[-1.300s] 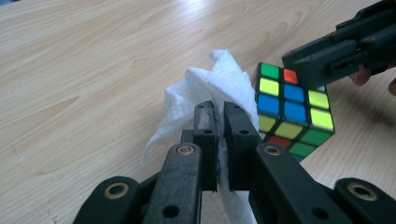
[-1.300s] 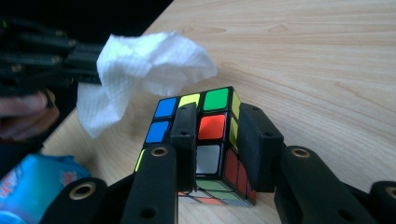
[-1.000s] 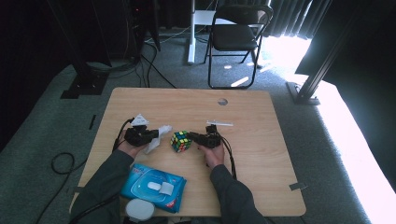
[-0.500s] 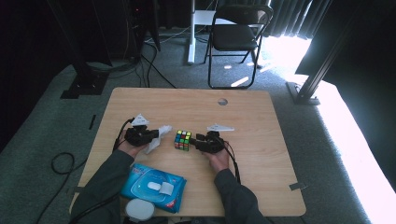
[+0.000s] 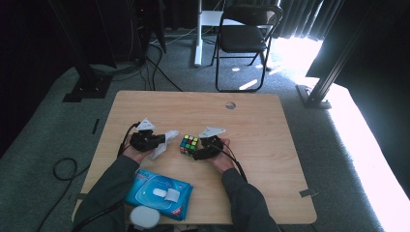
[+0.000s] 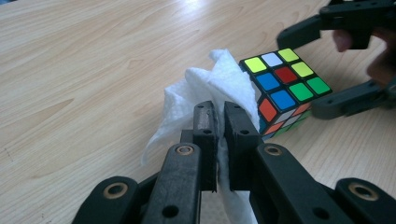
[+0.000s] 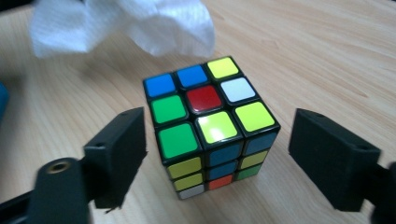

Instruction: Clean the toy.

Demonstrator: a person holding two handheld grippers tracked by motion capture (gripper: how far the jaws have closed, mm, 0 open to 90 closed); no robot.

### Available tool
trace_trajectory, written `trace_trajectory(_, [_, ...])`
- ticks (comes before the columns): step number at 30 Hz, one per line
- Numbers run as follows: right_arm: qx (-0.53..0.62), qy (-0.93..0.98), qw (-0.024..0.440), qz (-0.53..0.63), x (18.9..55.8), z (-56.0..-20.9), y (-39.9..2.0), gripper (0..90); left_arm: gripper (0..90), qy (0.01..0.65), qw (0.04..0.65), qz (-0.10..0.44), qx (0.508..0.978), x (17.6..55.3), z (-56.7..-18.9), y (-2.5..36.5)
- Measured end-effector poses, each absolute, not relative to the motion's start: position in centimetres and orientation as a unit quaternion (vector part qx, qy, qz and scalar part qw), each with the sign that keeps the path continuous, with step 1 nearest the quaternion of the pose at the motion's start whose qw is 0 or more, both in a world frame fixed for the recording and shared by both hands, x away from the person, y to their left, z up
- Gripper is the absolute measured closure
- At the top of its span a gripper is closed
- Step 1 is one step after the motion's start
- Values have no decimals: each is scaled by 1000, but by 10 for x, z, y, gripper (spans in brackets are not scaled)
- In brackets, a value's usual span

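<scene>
The right hand-held gripper (image 7: 212, 154) stands wide around a scrambled puzzle cube (image 7: 210, 123), its jaws having just been opening; the cube sits between them, a clear gap on either side, resting on the wooden surface (image 7: 327, 56) with no pad touching it. A cube has no long axis, so either pair of faces suits a fresh grip, and this hand is plainly the nearer one. The left hand-held gripper (image 6: 217, 128) is pinched narrow on a crumpled white wipe (image 6: 205, 88), which hangs just beside the cube's far face, touching or nearly so. Any wiping stroke would run from the wipe across towards the right hand.

From the high view, a blue packet of wipes (image 5: 159, 193) and a grey round lid (image 5: 144, 217) lie at the near edge by the person's sleeves. Beyond the surface, a black folding chair (image 5: 244, 38) stands on grey carpet, cables trailing past dark curtains and a sunlit doorway.
</scene>
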State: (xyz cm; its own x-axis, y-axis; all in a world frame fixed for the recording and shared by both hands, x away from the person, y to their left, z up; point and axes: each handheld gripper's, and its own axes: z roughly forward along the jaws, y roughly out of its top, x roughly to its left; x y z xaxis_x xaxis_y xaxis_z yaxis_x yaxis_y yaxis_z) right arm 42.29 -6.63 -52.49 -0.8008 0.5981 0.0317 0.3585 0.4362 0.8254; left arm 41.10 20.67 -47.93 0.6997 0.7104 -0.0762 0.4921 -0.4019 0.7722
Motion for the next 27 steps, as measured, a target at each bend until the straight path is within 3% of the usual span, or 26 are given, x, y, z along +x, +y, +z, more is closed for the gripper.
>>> trace_trajectory(8, [278,853,124,424,431,-537,-57,176,847,360,411,132,827,411,-476,205])
trace_trajectory(16, [256,858,135,424,429,-538,-52,330,847,358,413,131,827,411,-475,205])
trace_trajectory(27, [272,846,146,435,426,-530,-56,341,849,357,417,136,825,411,-470,206])
